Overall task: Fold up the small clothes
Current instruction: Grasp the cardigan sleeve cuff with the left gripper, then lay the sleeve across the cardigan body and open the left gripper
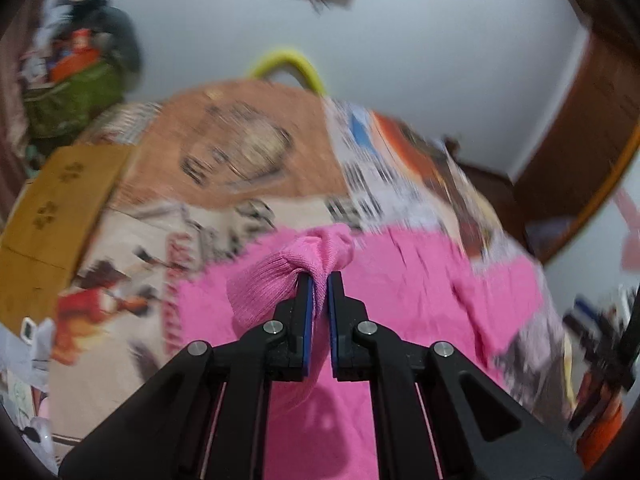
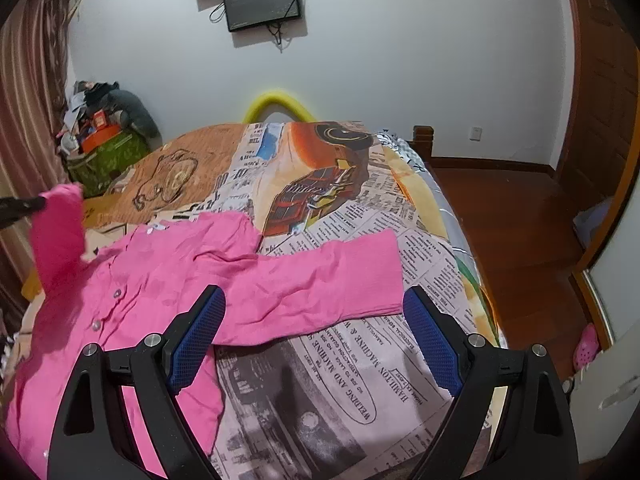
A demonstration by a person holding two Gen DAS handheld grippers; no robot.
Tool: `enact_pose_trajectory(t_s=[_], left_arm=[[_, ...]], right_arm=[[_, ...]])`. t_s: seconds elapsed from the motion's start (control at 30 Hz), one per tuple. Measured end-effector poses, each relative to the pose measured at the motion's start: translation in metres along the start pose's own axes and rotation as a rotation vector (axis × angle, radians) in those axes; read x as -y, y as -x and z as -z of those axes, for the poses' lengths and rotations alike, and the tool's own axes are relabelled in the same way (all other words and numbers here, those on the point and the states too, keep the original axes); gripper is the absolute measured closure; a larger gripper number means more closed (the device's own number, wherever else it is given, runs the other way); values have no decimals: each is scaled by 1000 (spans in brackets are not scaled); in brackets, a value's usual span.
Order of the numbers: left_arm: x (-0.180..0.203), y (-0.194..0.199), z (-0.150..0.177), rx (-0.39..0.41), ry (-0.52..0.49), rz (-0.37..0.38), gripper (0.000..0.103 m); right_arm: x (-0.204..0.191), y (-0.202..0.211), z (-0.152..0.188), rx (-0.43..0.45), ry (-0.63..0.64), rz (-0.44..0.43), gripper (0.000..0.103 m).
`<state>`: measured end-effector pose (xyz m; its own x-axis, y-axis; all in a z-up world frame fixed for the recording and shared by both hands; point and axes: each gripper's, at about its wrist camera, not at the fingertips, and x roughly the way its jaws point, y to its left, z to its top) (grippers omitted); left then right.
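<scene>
A small pink button-up shirt (image 2: pixel 160 276) lies face up on the bed's printed cover (image 2: pixel 352 380). Its right sleeve (image 2: pixel 328 276) is spread out flat toward the bed's right side. My left gripper (image 1: pixel 319 280) is shut on the cuff of the left sleeve (image 1: pixel 280 272) and holds it lifted above the shirt; in the right wrist view that raised sleeve (image 2: pixel 60 216) hangs at the far left. My right gripper (image 2: pixel 312 304) is open and empty, hovering just above the flat right sleeve. The left wrist view is blurred.
The bed cover carries newspaper and truck prints (image 2: pixel 316 192). A yellow curved bar (image 2: pixel 278 102) rises at the bed's far end. A cluttered green bin (image 2: pixel 108 152) stands at the back left. Wooden floor (image 2: pixel 504 216) and a door lie to the right. Screens (image 2: pixel 262 2) hang on the wall.
</scene>
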<state>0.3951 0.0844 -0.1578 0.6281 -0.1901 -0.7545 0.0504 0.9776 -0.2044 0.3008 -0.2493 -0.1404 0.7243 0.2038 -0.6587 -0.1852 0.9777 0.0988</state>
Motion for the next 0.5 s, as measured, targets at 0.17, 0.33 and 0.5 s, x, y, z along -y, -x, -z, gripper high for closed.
enact_pose_trajectory(t_s=[0.17,0.33,0.5], left_arm=[[12,-29,24,-125,-39,32,89],[-6,-9,13,-74,-15,28,31],[-43,3,-8,-12,25,-57,25]], right_arm=[[-12,-9,-8,-8,82,-19,14],[-29,-29,-25,-21,128,-92,14],[-50,-63,-47,-47,170,-141,14]])
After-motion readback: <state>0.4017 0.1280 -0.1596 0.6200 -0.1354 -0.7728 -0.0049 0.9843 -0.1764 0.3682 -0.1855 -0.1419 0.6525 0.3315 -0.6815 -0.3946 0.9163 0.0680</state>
